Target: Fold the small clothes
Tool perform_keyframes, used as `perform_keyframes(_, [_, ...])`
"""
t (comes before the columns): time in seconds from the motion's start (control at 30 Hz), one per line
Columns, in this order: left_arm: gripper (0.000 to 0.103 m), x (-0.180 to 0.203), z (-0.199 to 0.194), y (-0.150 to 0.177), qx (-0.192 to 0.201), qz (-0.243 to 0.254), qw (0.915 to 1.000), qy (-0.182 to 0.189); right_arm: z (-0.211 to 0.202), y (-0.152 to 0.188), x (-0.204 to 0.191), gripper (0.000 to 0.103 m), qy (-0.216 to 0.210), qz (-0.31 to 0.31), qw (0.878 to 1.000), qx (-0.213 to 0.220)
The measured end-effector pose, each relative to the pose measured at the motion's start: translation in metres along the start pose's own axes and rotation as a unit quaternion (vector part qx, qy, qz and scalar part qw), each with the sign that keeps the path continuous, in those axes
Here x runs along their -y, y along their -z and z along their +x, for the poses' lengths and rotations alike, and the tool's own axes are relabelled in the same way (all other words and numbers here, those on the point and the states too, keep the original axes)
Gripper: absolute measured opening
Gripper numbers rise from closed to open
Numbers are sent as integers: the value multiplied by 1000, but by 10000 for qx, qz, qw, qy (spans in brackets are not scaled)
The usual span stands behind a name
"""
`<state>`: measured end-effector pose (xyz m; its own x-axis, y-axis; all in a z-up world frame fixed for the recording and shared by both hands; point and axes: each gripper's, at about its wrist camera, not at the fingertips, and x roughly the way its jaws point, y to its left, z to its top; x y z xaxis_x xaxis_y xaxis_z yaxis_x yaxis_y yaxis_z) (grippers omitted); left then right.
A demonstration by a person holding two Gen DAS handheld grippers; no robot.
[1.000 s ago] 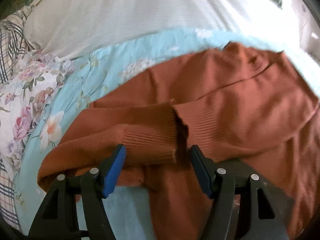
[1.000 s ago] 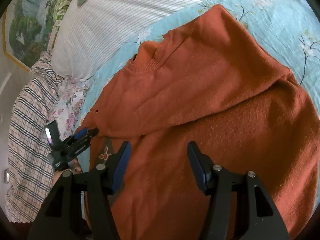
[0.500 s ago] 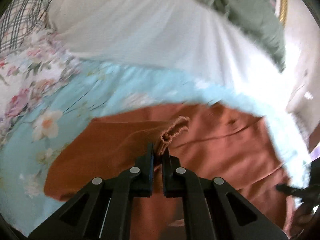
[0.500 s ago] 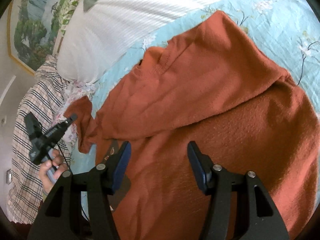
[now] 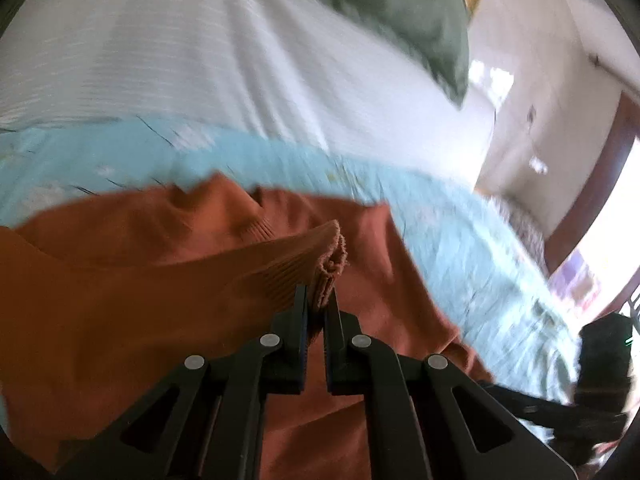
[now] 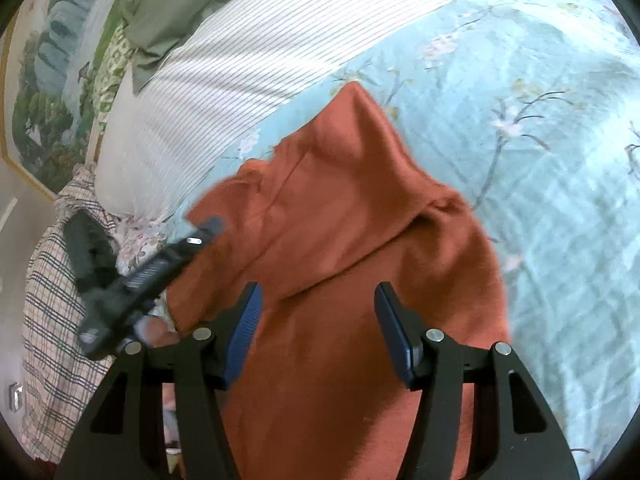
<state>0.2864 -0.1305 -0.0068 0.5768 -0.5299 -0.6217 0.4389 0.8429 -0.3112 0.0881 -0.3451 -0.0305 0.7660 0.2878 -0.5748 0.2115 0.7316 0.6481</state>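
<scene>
A bed under a pale blue floral quilt (image 6: 540, 128) carries everything, with a white striped pillow (image 6: 240, 64) at its far left. The rust-orange knitted sweater (image 6: 344, 208) lies spread on the quilt, its body reaching toward the near edge. The left gripper (image 5: 316, 304) has its jaws pressed together on the ribbed sleeve cuff (image 5: 326, 258), lifting it over the body. The right gripper (image 6: 318, 322) hovers above the sweater, jaws spread, holding nothing. The pinch takes only the cuff's edge — a quick swing could let the knit slip free, and the sleeve might land bunched rather than flat.
</scene>
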Motion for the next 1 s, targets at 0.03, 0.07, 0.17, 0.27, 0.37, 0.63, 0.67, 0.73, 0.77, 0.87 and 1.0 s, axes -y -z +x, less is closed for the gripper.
perform_keyframes(0.03, [5, 5, 13, 5, -103, 86, 9999, -40, -1, -1, 1, 60, 9, 7, 10000, 11])
perform_keyframes(0.07, [5, 6, 23, 10, -199, 131, 9997, -78, -2, -1, 1, 60, 18, 12, 10000, 24])
perform_keyframes(0.17, [6, 7, 48, 20, -550, 184, 9982, -150, 2, -4, -2, 60, -20, -5, 10000, 22])
perform_keyframes(0.27, [15, 2, 47, 27, -725, 140, 9971, -185, 12, -6, -9, 60, -89, -80, 9999, -35])
perform_keyframes(0.37, [46, -7, 22, 35, -632, 107, 9976, -257, 33, -9, -20, 60, -205, -164, 9994, -204])
perform_keyframes(0.63, [51, -75, -79, 73, -272, -257, 9963, -780, 94, -27, -36, 60, -208, -301, 9978, -557])
perform_keyframes(0.67, [51, -89, -90, 76, -214, -397, 9944, -954, 105, -31, -37, 60, -166, -319, 9975, -607])
perform_keyframes(0.73, [48, -123, -108, 81, -147, -774, 9881, -1317, 119, -35, -37, 60, -83, -322, 9971, -687])
perform_keyframes(0.77, [48, -143, -117, 84, -111, -977, 9838, -1497, 128, -36, -37, 60, -33, -328, 9968, -734])
perform_keyframes(0.87, [42, -182, -124, 91, -260, -1247, 9755, -1795, 144, -39, -44, 50, -1, -465, 9961, -746])
perform_keyframes(1.0, [36, -197, -117, 99, -562, -1138, 9725, -1953, 157, -41, -59, 7, -113, -647, 9944, -825])
